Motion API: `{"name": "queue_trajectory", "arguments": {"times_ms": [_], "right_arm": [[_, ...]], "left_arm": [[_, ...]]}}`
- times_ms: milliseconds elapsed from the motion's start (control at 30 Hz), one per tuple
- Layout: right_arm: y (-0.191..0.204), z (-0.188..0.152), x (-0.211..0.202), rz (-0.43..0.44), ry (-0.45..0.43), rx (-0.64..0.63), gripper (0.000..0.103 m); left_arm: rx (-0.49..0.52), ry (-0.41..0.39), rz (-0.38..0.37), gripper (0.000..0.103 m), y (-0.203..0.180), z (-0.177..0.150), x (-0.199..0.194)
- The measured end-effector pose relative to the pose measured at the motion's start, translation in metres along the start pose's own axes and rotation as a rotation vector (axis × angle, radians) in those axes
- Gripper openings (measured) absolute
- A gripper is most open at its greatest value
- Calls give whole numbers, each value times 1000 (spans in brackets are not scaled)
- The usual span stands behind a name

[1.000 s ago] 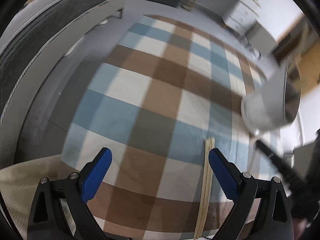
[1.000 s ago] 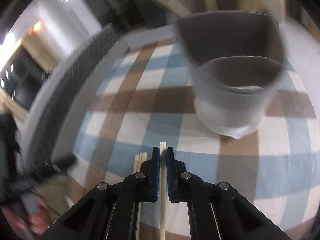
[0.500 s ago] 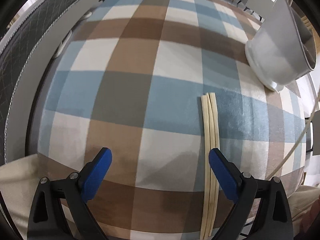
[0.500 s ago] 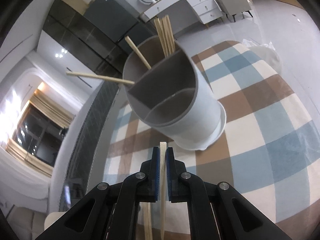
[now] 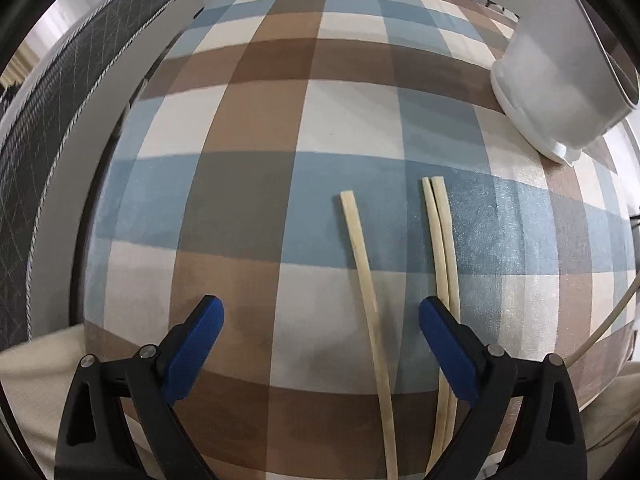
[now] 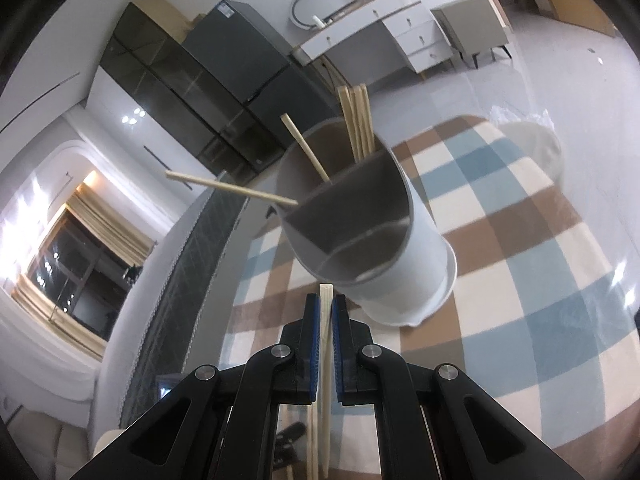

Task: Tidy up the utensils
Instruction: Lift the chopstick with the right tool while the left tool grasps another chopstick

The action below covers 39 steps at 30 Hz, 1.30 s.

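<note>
Ahead, open checked worktop (image 5: 260, 128) is seen before the wide-spread, empty left claw (image 5: 320, 336). Three chopsticks (image 5: 366, 276) are laid lengthwise along its pointing line, one between the pads, two against the right pad. One chopstick (image 6: 325, 320) is clenched in the right claw (image 6: 325, 344), aimed forward at the holder (image 6: 372, 240) rim just beyond.

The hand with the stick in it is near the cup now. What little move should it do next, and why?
Probably lift the right gripper a little higher toward the open top of the cup. Its jaws are shut on one chopstick, whose tip sits just below the cup's near rim, and other chopsticks already stand in the back compartment.
</note>
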State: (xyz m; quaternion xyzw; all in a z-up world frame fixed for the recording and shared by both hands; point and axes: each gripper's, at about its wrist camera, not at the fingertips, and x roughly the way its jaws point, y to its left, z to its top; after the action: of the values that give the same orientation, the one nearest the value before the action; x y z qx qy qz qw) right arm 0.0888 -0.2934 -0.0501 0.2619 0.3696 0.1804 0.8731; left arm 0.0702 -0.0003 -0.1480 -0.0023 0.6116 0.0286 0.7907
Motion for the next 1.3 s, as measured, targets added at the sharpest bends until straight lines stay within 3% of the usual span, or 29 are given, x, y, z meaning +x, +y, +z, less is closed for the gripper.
{"name": "queue_trajectory", "arguments": {"times_ms": [100,200,300,367,433,500,700,933,1167,1300], "right_arm": [[2,1,-3,3,-14,-11,5],[-1,0,-4,2,-6,-5,5],[-4,2,-7,3,-14,5,5],[-6,4,-9,9,-21,18,5],[-8,5,-11,11,-30,20,5],[-8,4,-12,5,-29,13,5],[-5,1,-15,4,-26,-18,5],[7,-8,-19,-27,-34,-85,5],[23,-22,-27,-43,-47,-149,5],[40,-31,-34,-61,-78,-244,5]], "left_arm": [[12,-10,21,91,-3,4,-1],[-14,-30,48,76,0,9,-3],[-22,-32,57,51,1,20,-3],[-11,-36,53,22,-3,23,-3],[29,-50,108,3,-12,15,-4],[60,-68,145,2,-25,14,-6],[-19,-123,31,2,-20,14,-26],[-116,-359,-37,1,-18,12,-90],[-213,-457,-147,1,7,7,-120],[-210,-493,-174,1,10,0,-129]]}}
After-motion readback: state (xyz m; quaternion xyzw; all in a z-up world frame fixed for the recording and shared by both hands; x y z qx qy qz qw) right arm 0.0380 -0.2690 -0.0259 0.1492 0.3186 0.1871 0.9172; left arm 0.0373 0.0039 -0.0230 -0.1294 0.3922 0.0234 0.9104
